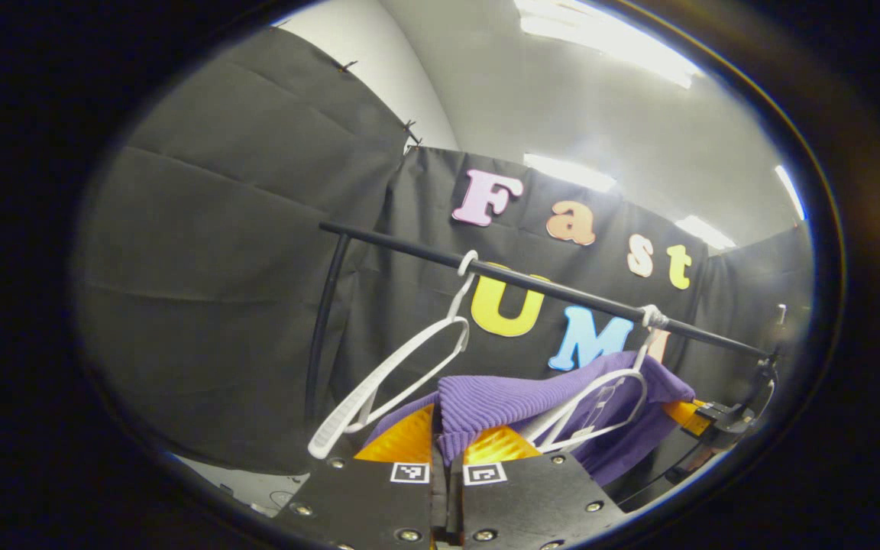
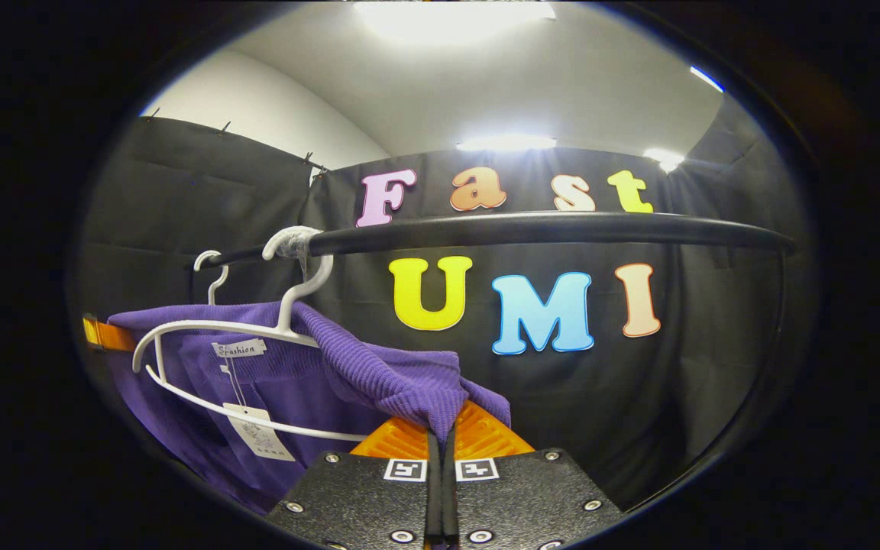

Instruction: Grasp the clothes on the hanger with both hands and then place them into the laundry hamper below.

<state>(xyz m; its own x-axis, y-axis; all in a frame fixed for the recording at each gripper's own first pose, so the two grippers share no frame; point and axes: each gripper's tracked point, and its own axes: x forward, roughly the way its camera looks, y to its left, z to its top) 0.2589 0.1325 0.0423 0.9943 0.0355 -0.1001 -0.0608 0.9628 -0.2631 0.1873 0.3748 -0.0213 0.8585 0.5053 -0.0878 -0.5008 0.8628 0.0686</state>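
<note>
- Fingers first: on my left gripper [image 1: 448, 447] they're squeezed nearly together with a fold of the purple ribbed knit sweater [image 1: 501, 405] pinched between them, cloth draping over the tips.
- Same deal on my right gripper [image 2: 441, 435]: fingers closed tight on another edge of that sweater [image 2: 379, 374], knit bunched right over the gap.
- So both ends of the sweater are gripped, and it's sitting up at rail height, draped over the white plastic hanger [image 2: 218, 344] and off toward my fingers.
- That hanger's hook [image 2: 299, 252] is over the black metal clothes rail [image 2: 547, 228]; in the right gripper view the neck label and a paper swing tag [image 2: 260, 435] dangle inside the hanger frame.
- In the left gripper view I've got a second white plastic hanger [image 1: 394, 374], bare, tilted, hooked on the rail [image 1: 532, 286] to the left of the sweater's one [image 1: 600, 405].
- Off at the far right of the left gripper view I can see the other gripper [image 1: 715, 418] beside the sweater.
- Can't see the laundry hamper from here.
</note>
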